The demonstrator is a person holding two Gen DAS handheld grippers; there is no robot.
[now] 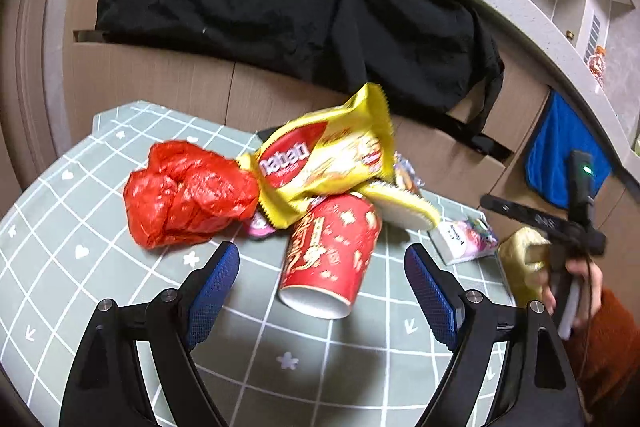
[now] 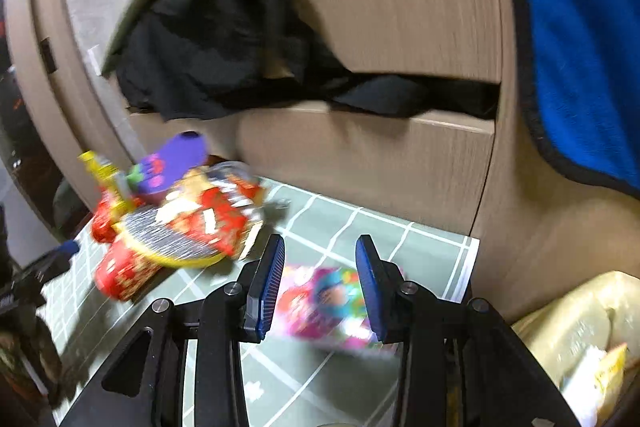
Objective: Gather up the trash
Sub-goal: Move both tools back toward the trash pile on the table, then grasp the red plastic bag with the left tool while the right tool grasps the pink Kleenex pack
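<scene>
Two grippers are held over a green table (image 1: 60,227) marked with a white grid, on which a heap of trash is spread. Behind the table a wooden cabinet (image 1: 160,79) is seen, with a black cloth (image 1: 280,11) draped over its front edge and a blue towel (image 2: 580,47) hung to the right.

A crumpled red bag (image 1: 184,195) is laid at the left of the heap. Against its right side a yellow wafer wrapper (image 1: 320,159) is propped, partly resting on a red paper cup (image 1: 332,251) that is tipped on its side with its open mouth turned toward the left wrist camera. A small pink and white packet (image 1: 464,239) is laid flat on the table to the right of the cup, apart from it.

The left gripper (image 1: 322,291) is held wide, with the cup lying between its blue pads (image 1: 212,287) but touched by neither. Nothing is gripped by it.

The right gripper (image 2: 320,287) is seen partly open, its pads (image 2: 268,287) set on either side of the pink packet (image 2: 324,303) from above. Because of blur, it cannot be told whether the packet is touched. In the left wrist view a hand (image 1: 576,291) in an orange sleeve (image 1: 604,347) is seen around the right gripper's handle.

A yellowish bag (image 2: 576,331) is seen at the table's right edge, with scraps of wrapper inside it.
</scene>
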